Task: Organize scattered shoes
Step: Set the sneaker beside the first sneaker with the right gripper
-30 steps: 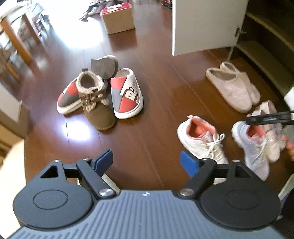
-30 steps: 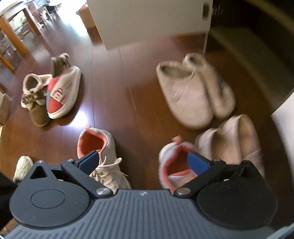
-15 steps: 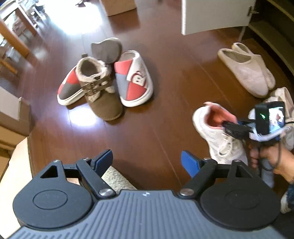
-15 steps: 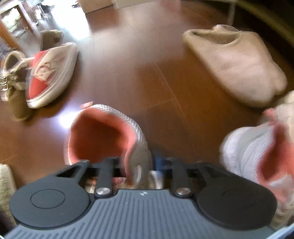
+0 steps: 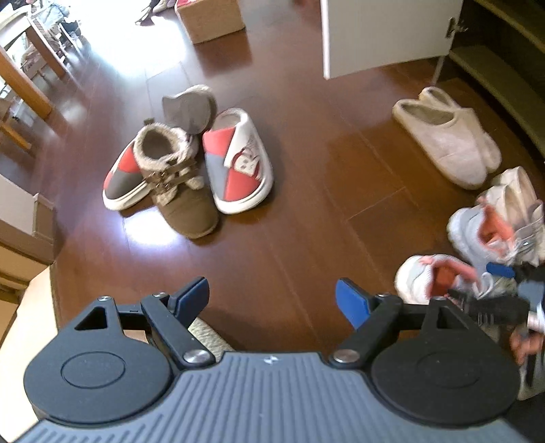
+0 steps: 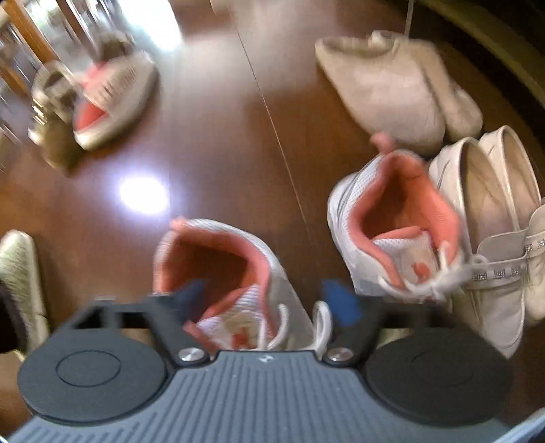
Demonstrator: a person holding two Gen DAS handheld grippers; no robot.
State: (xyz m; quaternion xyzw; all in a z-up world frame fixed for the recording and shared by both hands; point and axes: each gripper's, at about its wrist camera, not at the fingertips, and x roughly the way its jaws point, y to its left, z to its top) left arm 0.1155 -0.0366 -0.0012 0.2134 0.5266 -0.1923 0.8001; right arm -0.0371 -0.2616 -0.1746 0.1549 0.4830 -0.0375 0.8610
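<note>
1. on a dark wood floor [image 5: 289, 211], the left gripper [image 5: 272, 296] hangs open and empty over a bare run of boards, its blue pads wide apart.

2. the right gripper [image 6: 262, 296] is opening; the near white-and-pink sneaker [image 6: 218, 269] stands between its blurred fingers, and the pads are not pressing on it.

3. the second white-and-pink sneaker [image 6: 391, 225] sits just right of that near sneaker, a strip of floor between them, its laces touching a pair of beige loafers [image 6: 490, 218] on its far side.

4. beyond the second sneaker, a pair of pale fleece slippers [image 5: 446, 143] lies side by side, close to the open shoe cabinet [image 5: 504, 68] at the right edge.

5. well left of the near sneaker, across the widest open stretch of floor, a heap of shoes: a brown fur-lined boot [image 5: 177, 184] between two red, grey and white slippers [image 5: 238, 167], with its mate [image 5: 189, 107] tipped sole-up behind.

6. a white cabinet door [image 5: 388, 34] stands open beyond the fleece slippers, its lower edge clear of the floor.

7. a cardboard box [image 5: 211, 17] sits far beyond the heap in bright glare; wooden furniture legs [image 5: 27, 88] line the left edge.

8. in the left wrist view the right gripper [image 5: 494, 286] shows at the right margin, over the near sneaker, with part of a hand [image 5: 528, 340] below it.
</note>
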